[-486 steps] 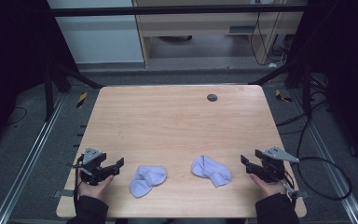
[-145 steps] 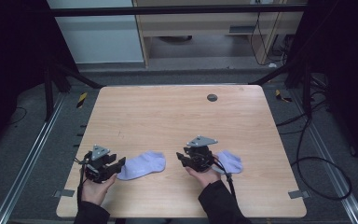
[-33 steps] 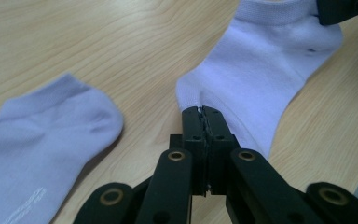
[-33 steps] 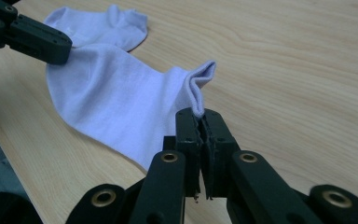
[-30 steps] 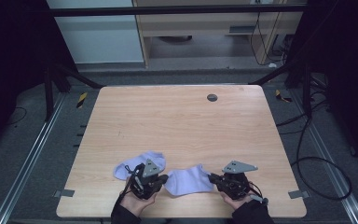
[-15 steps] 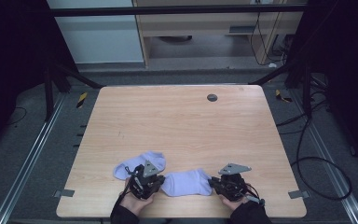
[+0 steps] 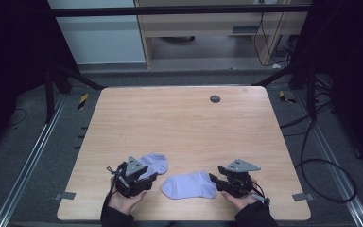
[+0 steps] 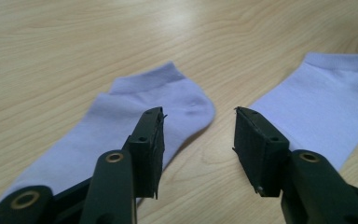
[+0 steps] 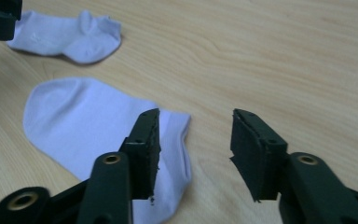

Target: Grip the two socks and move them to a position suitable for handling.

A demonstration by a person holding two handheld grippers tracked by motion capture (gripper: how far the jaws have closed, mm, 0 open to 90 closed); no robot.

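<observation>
on the wooden counter (image 7: 184, 123), near its front edge, two pale lilac socks are laid flat. at the left of the high view the left gripper (image 7: 147, 179) is held in a hand (image 7: 125, 201) that comes in from the bottom edge, and its fingers are pointed toward the middle of the counter. the left sock (image 7: 153, 163) is seen just beyond and beside that gripper, partly covered by the grey plate on the gripper's top. in the left gripper view the fingers (image 8: 150, 144) are spread to a middling width, having just been opening, and nothing is pinched between them; bare wood is seen in the gap, the left sock (image 8: 116, 126) passes under the left-hand finger, and the other sock (image 8: 326, 105) lies beyond the right-hand one. the two socks are kept apart by a strip of bare counter. the right sock (image 7: 189, 184) is stretched out between the two grippers, its rounded toe end toward the left gripper and its cuff end just beside the right gripper (image 7: 215, 180). in the right gripper view the fingers (image 9: 147, 149) are likewise parted fairly wide, having just been opening, and nothing is gripped by them; the cuff end of the right sock (image 9: 88, 126) lies under the left-hand finger, while wood is seen in the gap. farther off in that view the left sock (image 9: 70, 35) is seen crumpled. a small dark round disc (image 7: 215, 99) is set into the far part of the counter.
</observation>
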